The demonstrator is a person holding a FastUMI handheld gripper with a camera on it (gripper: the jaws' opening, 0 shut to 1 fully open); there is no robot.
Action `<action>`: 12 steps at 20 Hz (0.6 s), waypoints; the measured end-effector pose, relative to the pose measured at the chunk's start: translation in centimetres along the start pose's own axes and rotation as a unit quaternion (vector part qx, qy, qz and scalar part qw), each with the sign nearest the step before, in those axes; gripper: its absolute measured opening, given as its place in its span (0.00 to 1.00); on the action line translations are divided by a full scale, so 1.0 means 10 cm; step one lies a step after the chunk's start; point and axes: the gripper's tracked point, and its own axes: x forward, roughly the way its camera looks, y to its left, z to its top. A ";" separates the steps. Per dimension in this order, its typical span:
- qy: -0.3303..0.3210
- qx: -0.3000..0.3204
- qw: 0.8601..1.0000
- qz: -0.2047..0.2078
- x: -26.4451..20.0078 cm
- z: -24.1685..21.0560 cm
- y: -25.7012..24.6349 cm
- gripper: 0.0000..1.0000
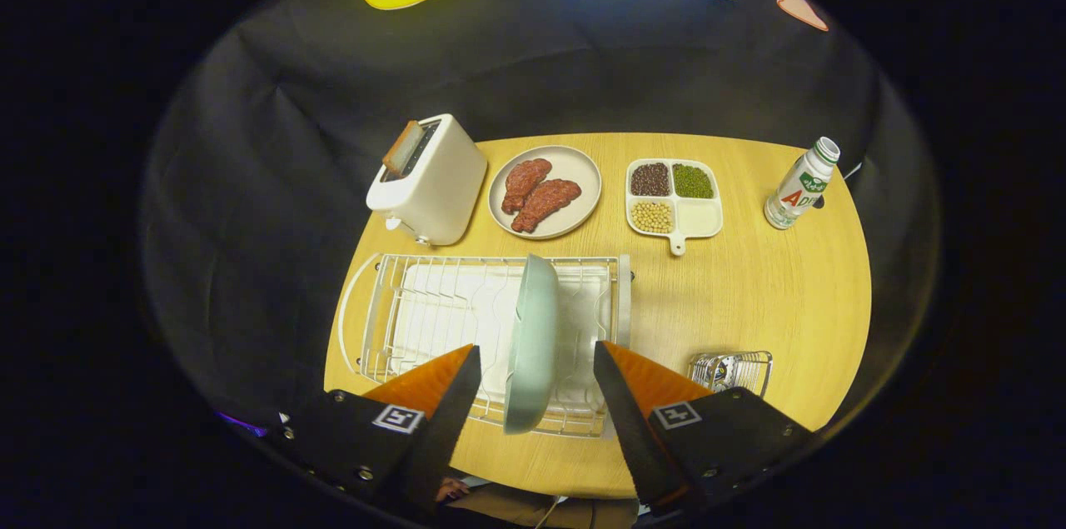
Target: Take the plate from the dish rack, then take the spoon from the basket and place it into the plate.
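I'm on the first step: the pale green plate (533, 341) stands on edge in the wire dish rack (391, 308) on the desk (749, 296). My tongs (537, 375) hover above, fingers apart, straddling its rim without touching. Next I'd lower and close squarely on that rim.

Wire metal dish rack (391, 321), wood-grain table (749, 296)

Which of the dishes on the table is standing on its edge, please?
The pale green plate in the dish rack, between the open gripper fingers. The meat plate and the divided tray lie flat.
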 end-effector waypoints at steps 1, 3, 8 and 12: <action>0.009 -0.005 1.000 -0.013 0.06 -0.01 -0.04 0.82; 0.027 -0.013 0.999 -0.034 0.16 -0.05 -0.06 0.77; 0.040 -0.019 0.995 -0.091 0.30 0.00 -0.13 0.40; 0.080 -0.067 0.979 -0.173 0.33 -0.02 -0.34 0.22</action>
